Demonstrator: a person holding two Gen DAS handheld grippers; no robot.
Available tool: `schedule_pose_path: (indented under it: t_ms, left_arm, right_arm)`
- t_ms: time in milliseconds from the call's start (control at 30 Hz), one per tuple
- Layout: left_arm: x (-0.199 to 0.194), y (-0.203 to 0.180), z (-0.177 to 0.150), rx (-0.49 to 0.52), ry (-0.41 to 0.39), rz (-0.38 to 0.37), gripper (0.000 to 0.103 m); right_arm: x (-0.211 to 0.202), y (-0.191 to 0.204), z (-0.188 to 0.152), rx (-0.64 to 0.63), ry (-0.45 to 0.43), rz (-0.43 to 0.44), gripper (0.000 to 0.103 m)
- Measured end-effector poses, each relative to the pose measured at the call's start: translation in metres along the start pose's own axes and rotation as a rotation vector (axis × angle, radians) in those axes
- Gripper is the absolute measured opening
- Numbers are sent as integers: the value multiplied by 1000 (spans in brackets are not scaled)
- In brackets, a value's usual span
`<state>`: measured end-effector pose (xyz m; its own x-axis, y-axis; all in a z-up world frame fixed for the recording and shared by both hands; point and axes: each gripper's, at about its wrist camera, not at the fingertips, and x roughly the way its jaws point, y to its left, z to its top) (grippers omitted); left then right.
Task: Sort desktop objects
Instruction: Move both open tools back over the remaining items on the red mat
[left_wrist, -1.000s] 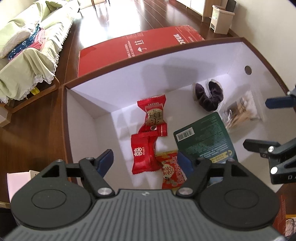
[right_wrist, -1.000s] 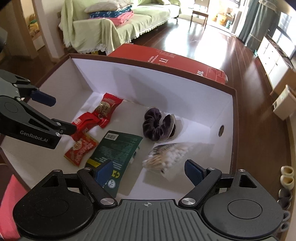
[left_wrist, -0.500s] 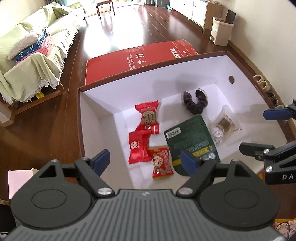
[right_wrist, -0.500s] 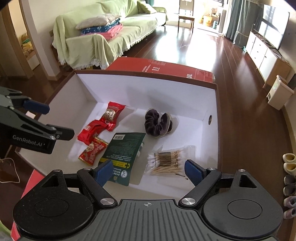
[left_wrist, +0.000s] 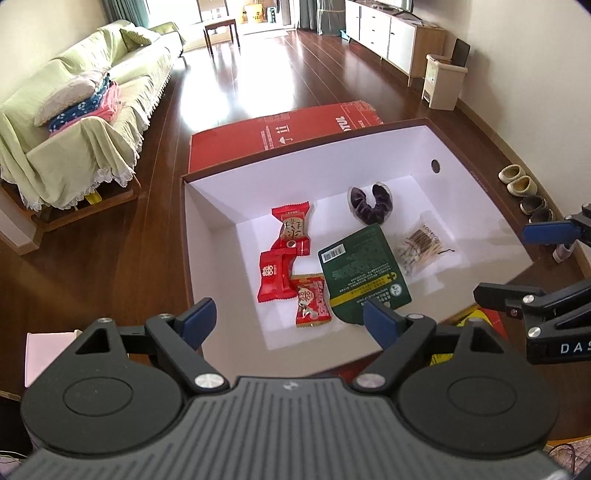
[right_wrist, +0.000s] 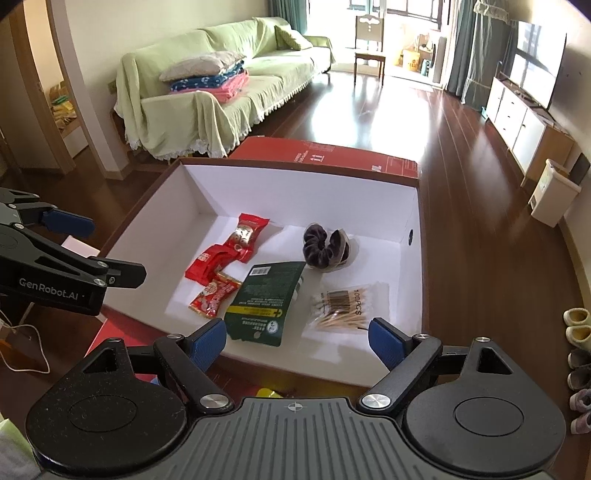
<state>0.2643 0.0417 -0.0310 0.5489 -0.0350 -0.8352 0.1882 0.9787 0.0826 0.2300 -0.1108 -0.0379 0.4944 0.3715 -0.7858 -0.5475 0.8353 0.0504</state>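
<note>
Surface: white-lined box on dark wood floor | Room: draped sofa | Left gripper, right gripper: jaws apart, empty

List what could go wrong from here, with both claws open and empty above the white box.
1. The dark green flat pouch overlaps the red peanut snack packet; grabbing either may drag the other.
2. The clear bag of cotton swabs looks slippery and thin, so a claw pinch could slide off.
3. The left claw and right claw hover close; reaching together risks collision.
</note>
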Motion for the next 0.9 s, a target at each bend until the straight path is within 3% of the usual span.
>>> schedule_pose_path:
  t_ms: [600, 900]
  left_arm:
    - [-56, -22, -48, 1, -56, 11, 85]
    - [-65, -33, -77, 44, -82, -26, 86]
  right_arm:
    - [-46, 7, -54, 14, -10, 32, 87]
    - [-48, 7, -81, 24, 26, 45, 87]
